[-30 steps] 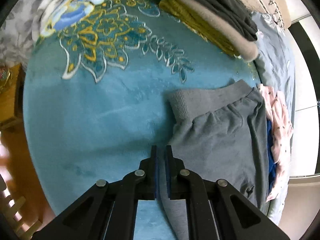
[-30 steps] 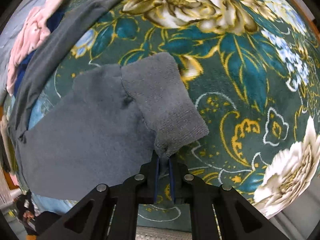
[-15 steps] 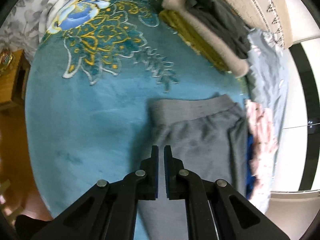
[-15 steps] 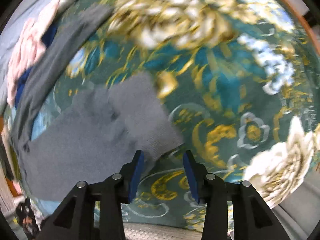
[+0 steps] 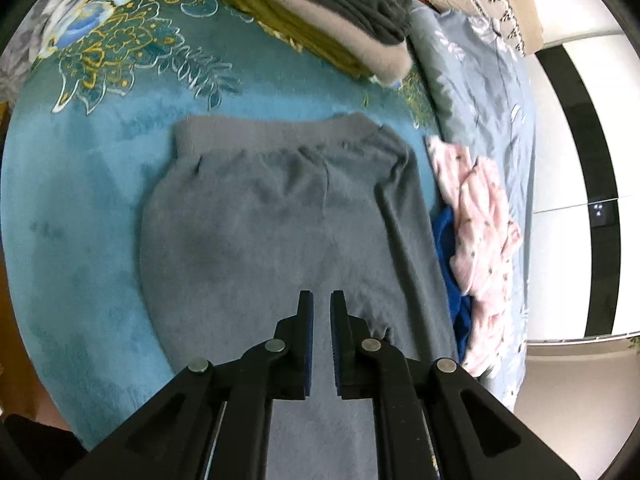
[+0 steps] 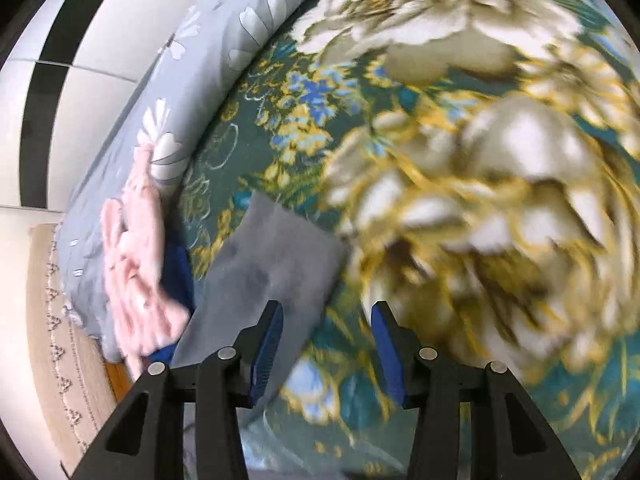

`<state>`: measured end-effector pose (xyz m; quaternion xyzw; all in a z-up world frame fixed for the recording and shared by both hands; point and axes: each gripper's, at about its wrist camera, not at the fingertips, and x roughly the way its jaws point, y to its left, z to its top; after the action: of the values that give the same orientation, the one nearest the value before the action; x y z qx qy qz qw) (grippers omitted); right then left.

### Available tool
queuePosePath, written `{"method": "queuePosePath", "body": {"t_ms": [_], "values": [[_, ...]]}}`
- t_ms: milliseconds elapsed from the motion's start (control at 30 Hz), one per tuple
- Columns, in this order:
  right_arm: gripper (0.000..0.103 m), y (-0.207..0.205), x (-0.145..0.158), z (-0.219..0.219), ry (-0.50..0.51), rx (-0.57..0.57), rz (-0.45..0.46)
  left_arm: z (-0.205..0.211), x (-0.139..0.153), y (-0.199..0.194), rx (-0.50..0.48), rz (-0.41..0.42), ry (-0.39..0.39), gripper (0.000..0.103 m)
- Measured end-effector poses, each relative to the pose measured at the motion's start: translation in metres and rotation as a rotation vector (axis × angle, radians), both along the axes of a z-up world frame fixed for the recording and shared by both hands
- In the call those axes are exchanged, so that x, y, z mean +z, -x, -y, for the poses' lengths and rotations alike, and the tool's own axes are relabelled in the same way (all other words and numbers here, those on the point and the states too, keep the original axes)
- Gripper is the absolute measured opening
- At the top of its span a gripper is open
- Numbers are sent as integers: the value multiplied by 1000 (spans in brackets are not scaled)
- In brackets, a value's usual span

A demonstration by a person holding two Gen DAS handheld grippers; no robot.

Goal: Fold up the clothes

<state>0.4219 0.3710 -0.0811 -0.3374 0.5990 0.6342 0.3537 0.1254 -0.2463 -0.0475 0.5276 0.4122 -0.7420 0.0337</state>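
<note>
The left gripper [image 5: 321, 300] hangs nearly closed and empty over the grey trousers [image 5: 280, 216], which lie flat on the teal floral blanket [image 5: 80, 184]. The right gripper [image 6: 326, 314], its jaws opening with nothing between them, hovers beside a trouser leg. Beyond lie a pink garment [image 5: 476, 216] and a stack of folded clothes [image 5: 320, 16]. No writing is legible.

Your trousers [image 5: 280, 216] lie flat on the blanket [image 5: 80, 208], waistband away from you. Behind them sits a stack of folded clothes [image 5: 320, 20]. To their right a crumpled heap [image 5: 476, 232] rests against the sheet [image 5: 488, 92], which runs along the blanket's right edge
</note>
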Motion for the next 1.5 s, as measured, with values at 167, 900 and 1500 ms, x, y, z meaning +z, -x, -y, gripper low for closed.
{"method": "queuePosePath", "body": {"t_ms": [167,900,1500], "values": [[48,16,-12,-13,4,-43,51,-11,-4,-1,4,15,13,7],[10,40,-8,-14,-66,142,112,-45,-23,28,-71,83,45,7],[53,168,-1,5,171,-20,38,-57,-42,39,-91,98,-15,7]]}}
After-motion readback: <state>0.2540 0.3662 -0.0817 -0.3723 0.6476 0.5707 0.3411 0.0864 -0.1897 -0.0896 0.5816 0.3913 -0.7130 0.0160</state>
